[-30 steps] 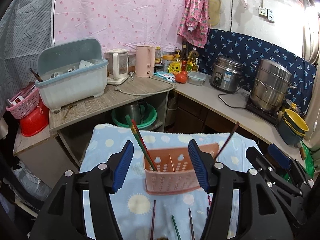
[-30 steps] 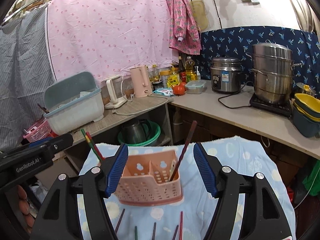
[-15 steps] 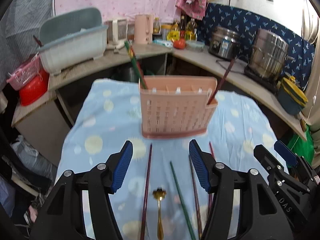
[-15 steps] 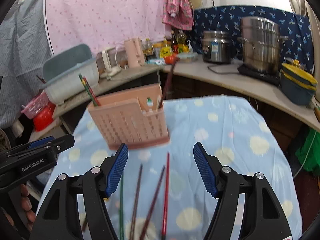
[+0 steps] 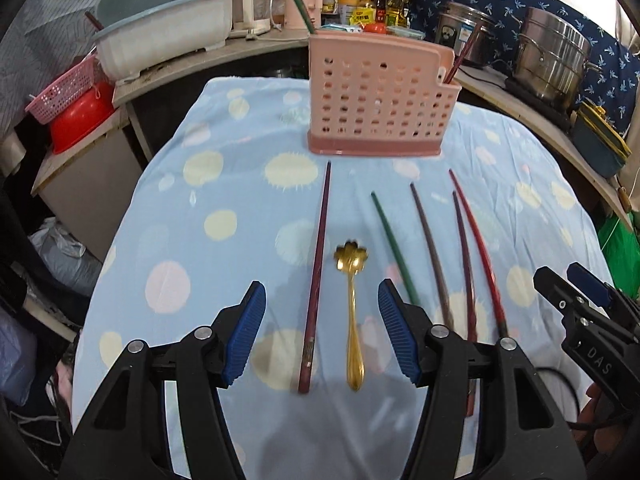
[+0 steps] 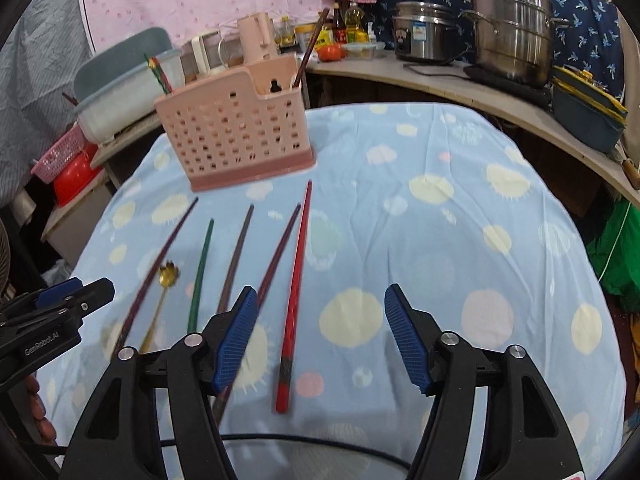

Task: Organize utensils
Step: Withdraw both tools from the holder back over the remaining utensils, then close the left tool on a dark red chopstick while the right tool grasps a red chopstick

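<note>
Your left gripper (image 5: 322, 336) is wide open over the thin, slippery gold flower-bowl spoon (image 5: 352, 312) near the pink perforated plastic caddy (image 5: 380, 100), so pinch mid-handle.

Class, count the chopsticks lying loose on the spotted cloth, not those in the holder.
5, side by side before the pink holder: maroon chopstick, green, brown, purple, red. Gripper bodies may hide others.
</note>
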